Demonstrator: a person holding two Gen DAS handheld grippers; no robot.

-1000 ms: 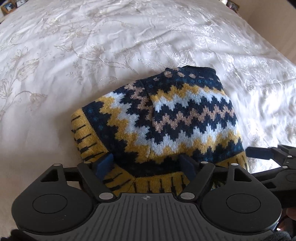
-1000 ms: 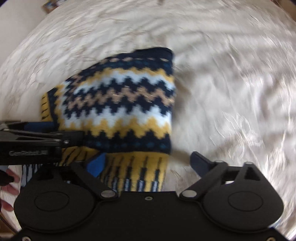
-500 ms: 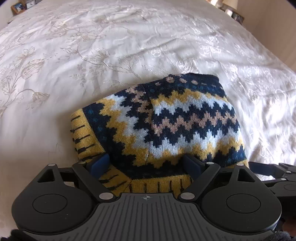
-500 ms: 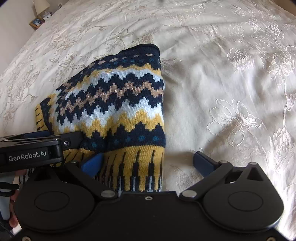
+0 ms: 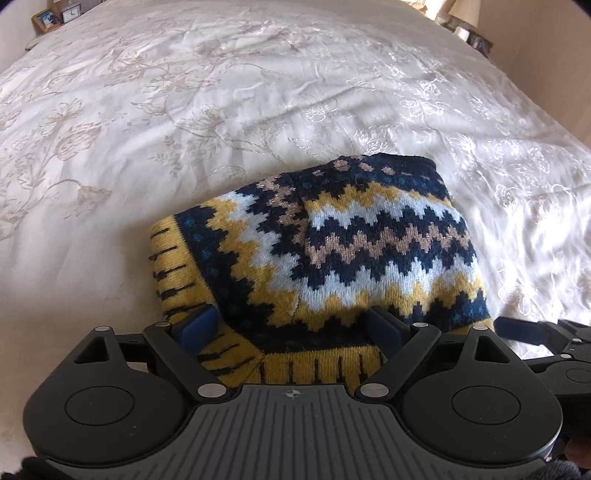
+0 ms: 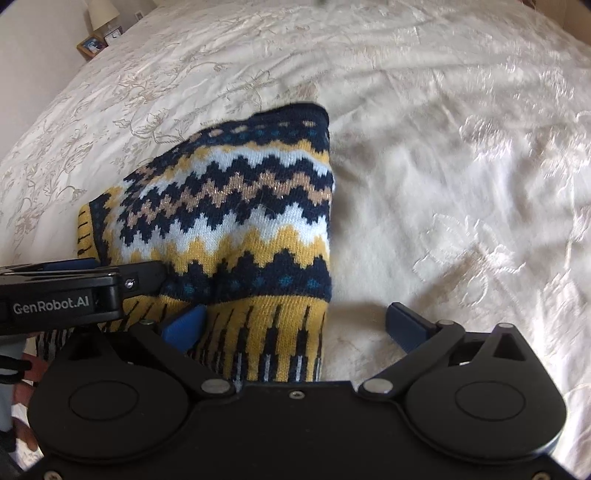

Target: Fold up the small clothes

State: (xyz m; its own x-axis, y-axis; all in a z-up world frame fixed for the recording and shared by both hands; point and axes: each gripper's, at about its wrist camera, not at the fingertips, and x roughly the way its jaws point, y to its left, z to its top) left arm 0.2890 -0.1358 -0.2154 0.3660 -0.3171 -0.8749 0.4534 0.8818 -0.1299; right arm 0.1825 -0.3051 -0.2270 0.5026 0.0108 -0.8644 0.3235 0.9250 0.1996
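A small knitted sweater (image 5: 369, 240) with navy, yellow, pale blue and tan zigzags lies folded in a compact bundle on the white bedspread (image 5: 221, 110). My left gripper (image 5: 291, 325) hangs open just above its yellow ribbed hem, blue pads wide apart and not pressing the knit. In the right wrist view the sweater (image 6: 240, 206) fills the left half. My right gripper (image 6: 295, 325) is open too, its left pad over the hem's right part, its right pad over bare bedspread (image 6: 443, 166). Each gripper shows at the edge of the other's view: right (image 5: 535, 332), left (image 6: 92, 284).
The embroidered bedspread stretches far on all sides of the sweater. A picture frame (image 5: 46, 18) and a lamp (image 5: 465, 11) stand beyond the bed's far corners. A wall (image 6: 29, 55) runs along the left, and a person's fingers (image 6: 22, 391) show at the lower left.
The left jaws have spread a little wider over the hem. Both views have tipped slightly, so more of the bed's far end shows. The sweater lies as it did.
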